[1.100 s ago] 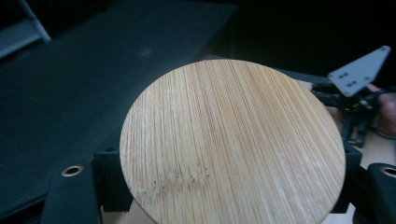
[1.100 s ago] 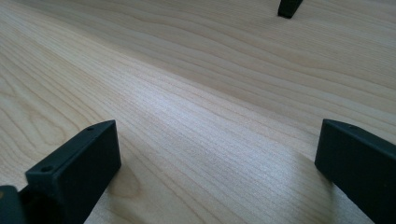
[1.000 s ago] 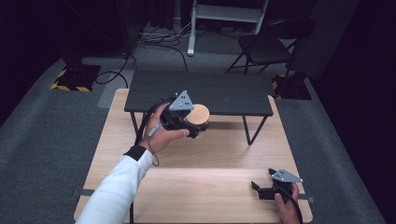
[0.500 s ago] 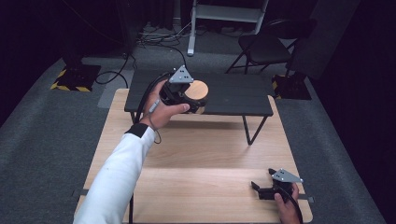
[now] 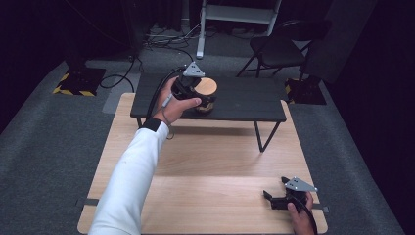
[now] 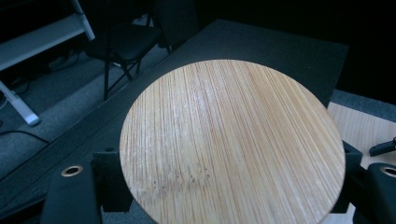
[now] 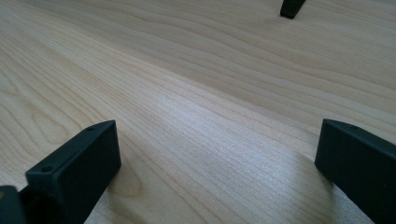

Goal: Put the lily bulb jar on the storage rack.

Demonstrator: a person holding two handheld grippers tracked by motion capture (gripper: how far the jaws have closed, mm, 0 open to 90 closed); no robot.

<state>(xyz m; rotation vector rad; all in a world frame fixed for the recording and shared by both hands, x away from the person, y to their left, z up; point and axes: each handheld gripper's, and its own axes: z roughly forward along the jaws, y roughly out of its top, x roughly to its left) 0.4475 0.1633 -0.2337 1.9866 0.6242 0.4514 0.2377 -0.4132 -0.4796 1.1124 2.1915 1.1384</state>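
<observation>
1. The left gripper (image 5: 198,95) is held by a hand (image 5: 173,103) over the black bench (image 5: 244,100), near the middle of that bench's top and toward its left half.
2. A round container with a wooden lid (image 5: 206,87) is clamped between the jaws of the left gripper; the jaws are spread about as wide as the container and press on its dark sides.
3. In the left gripper view the wooden lid (image 6: 231,144) is seen from above, its grain running away from the camera, with a black jaw at each side of it.
4. Whether the container's base touches the bench top cannot be told.
5. The black bench stands on the far half of the wooden tabletop (image 5: 205,171), its angled legs resting on that surface.
6. The right gripper (image 5: 276,199) is held low at the near right corner of the tabletop.
7. In the right gripper view the jaws are seen wide apart, with nothing between them but the bare tabletop (image 7: 196,116) they rest on.
</observation>
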